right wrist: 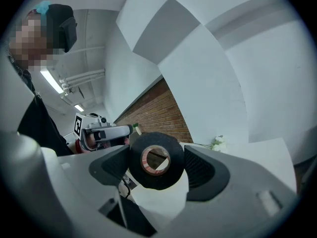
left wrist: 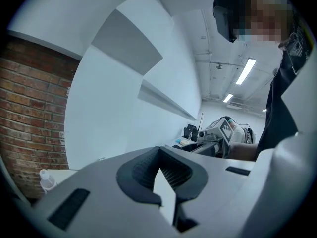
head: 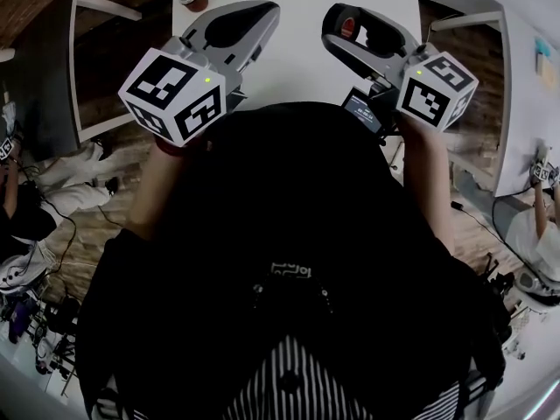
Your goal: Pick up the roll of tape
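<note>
Between the right hand-held gripper's (right wrist: 157,156) ribbed pads (right wrist: 199,167), a black, matte roll of tape (right wrist: 148,178) sits clamped.

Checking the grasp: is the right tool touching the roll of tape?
Touching. In the right gripper view the right tool grips the roll of tape, pads against both sides.

The place looks like a converted industrial room used as a lab or shared workspace. A red exposed-brick wall (left wrist: 29,113) meets smooth white-painted walls (left wrist: 114,118). Long fluorescent strip lights (left wrist: 246,71) hang under a bare white ceiling with open pipes (right wrist: 84,76). A plain white rectangular table (head: 306,51) and a neighbouring white table (head: 525,86) stand on a brown wood-patterned floor (head: 96,234), where black cables (head: 61,234) trail. Other people (head: 31,213) are at the room's edges.
</note>
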`<state>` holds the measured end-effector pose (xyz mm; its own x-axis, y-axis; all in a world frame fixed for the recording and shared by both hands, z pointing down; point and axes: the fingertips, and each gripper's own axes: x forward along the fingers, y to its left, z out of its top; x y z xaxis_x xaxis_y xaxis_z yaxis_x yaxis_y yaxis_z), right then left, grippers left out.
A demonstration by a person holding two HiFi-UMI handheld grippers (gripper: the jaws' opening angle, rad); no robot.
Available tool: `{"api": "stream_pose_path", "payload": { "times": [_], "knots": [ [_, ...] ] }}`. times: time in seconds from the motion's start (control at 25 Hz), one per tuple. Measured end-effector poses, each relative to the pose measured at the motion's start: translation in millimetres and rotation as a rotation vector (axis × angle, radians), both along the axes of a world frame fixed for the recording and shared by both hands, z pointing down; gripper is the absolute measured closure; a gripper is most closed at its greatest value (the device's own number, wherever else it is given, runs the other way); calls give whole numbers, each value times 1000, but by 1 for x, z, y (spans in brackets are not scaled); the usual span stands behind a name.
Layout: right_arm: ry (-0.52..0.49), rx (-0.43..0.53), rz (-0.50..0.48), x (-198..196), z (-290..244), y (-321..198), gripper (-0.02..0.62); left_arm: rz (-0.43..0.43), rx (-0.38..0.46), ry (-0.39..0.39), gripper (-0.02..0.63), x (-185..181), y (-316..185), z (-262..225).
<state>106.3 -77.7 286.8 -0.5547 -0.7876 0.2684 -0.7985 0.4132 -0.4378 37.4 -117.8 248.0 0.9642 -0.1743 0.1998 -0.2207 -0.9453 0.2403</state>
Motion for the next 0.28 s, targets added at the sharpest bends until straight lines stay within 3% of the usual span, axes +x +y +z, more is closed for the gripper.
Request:
{"api": "stream_pose_path", "payload": {
  "times": [0.28],
  "knots": [
    [-4, 0, -16, 0, 0, 2, 255, -17, -7, 0, 601, -1, 4, 0]
  ]
}}
